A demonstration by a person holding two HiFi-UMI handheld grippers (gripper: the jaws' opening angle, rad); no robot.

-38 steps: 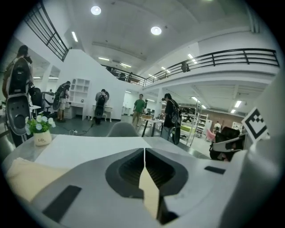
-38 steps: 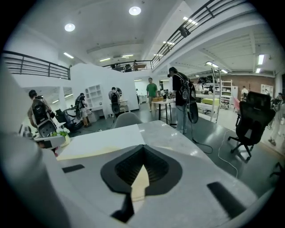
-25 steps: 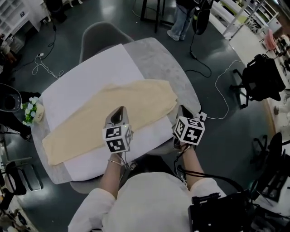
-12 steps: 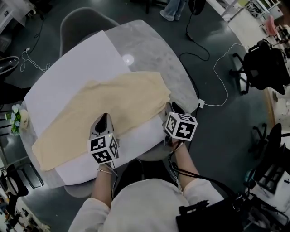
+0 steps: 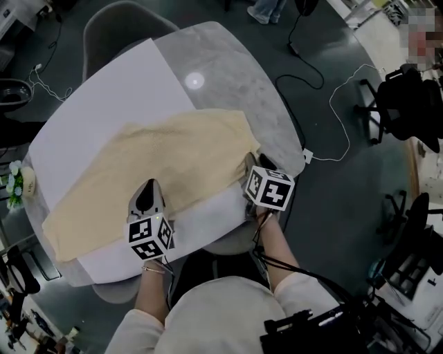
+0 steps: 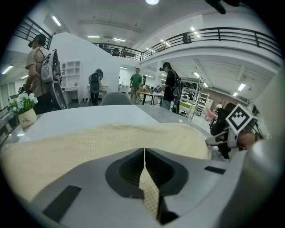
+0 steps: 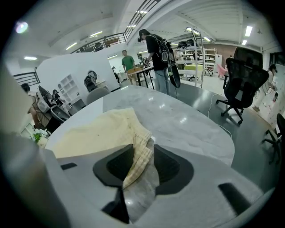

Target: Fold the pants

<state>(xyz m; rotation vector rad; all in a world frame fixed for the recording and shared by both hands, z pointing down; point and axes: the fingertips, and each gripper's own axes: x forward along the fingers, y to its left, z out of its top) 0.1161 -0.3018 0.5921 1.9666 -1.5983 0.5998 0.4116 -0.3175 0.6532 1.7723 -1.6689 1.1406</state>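
Cream pants (image 5: 166, 159) lie spread across a white sheet (image 5: 104, 97) on the round grey table (image 5: 235, 76). My left gripper (image 5: 148, 188) rests on the pants' near edge. In the left gripper view its jaws (image 6: 144, 160) are shut on a fold of the cream cloth (image 6: 111, 138). My right gripper (image 5: 250, 162) sits at the pants' right corner, by the table's near right rim. Its jaws (image 7: 142, 156) are opening, and the bunched pants edge (image 7: 136, 153) lies loose between them with bare table showing beside it.
A small flower pot (image 5: 17, 181) stands at the table's left rim. A grey chair (image 5: 131, 21) is tucked in at the far side. Cables (image 5: 332, 104) and a black office chair (image 5: 408, 104) are on the floor to the right. People (image 6: 169, 87) stand in the background.
Both grippers have come down toward the table at the pants' near edge. The pants now lie flatter at the right corner.
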